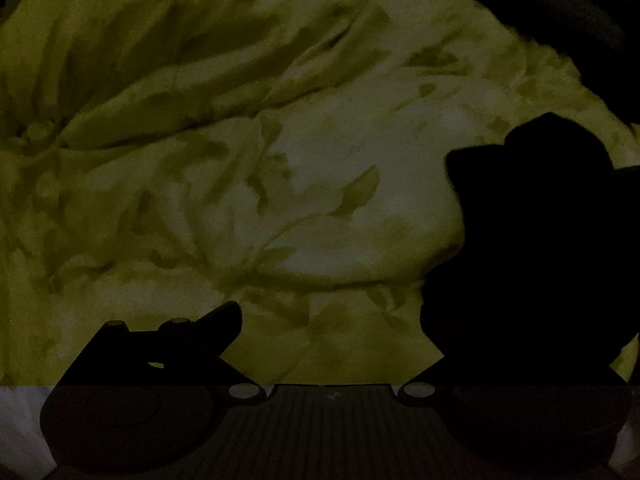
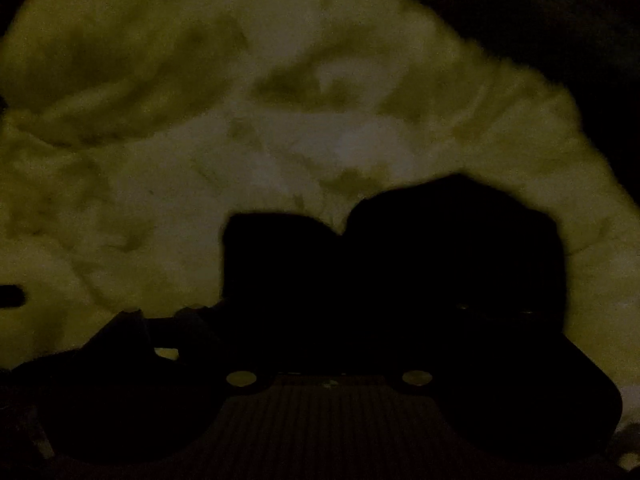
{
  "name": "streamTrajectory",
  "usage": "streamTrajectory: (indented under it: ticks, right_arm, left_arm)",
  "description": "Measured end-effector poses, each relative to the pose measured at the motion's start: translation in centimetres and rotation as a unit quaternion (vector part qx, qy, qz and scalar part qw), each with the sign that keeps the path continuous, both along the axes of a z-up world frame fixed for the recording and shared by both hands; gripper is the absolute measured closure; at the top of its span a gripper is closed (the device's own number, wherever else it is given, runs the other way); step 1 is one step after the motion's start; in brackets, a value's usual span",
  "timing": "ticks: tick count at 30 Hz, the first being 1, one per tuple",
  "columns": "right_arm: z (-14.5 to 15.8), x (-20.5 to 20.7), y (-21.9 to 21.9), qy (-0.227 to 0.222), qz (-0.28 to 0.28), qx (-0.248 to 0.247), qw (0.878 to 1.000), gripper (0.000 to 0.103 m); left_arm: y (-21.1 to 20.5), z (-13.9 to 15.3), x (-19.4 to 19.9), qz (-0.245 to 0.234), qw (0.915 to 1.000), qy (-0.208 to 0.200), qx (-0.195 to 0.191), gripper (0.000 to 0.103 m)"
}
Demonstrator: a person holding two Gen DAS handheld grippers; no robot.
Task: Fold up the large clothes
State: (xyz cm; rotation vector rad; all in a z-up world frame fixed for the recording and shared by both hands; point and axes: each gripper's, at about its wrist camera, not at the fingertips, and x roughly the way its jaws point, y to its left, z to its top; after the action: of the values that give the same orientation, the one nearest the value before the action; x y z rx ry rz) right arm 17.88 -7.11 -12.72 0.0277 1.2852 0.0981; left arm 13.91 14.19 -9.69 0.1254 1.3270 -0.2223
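Note:
The picture is very dark. A crumpled yellow-green patterned cloth (image 1: 280, 160) fills the left wrist view and lies spread under the right one too (image 2: 240, 140). My left gripper (image 1: 334, 312) hangs over it; its left finger (image 1: 208, 336) shows as a black outline, and cloth shows in the wide gap beside it. A black shapeless mass (image 1: 540, 260) covers the other finger. In the right wrist view a similar black mass (image 2: 400, 260) fills the space where my right gripper (image 2: 332, 304) has its jaws, hiding both fingertips.
Beyond the cloth's far right edge everything is black (image 1: 560, 0) (image 2: 560, 40). A pale surface shows at the bottom corners (image 1: 20, 412) (image 2: 632, 400). Nothing else can be made out.

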Motion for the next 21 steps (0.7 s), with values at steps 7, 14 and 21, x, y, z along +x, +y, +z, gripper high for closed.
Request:
streamTrajectory:
  ticks: [7, 14, 21]
  right_arm:
    - [0.6, -0.1, 0.2, 0.012, -0.004, 0.014, 1.0, 0.088]
    - [19.4, -4.6, -3.6, -0.186, -0.005, 0.196, 0.963, 0.089]
    - [31.3, -17.9, -15.1, -0.332, -0.095, 0.398, 0.85, 0.089]
  left_arm:
    - [1.5, -1.7, -0.8, 0.02, 0.9995, 0.025, 0.001, 0.0]
    - [0.8, 2.4, -0.4, 0.05, 0.9982, -0.03, -0.014, 0.0]
    - [2.0, 10.4, -2.3, 0.076, 0.9887, -0.128, -0.017, 0.0]
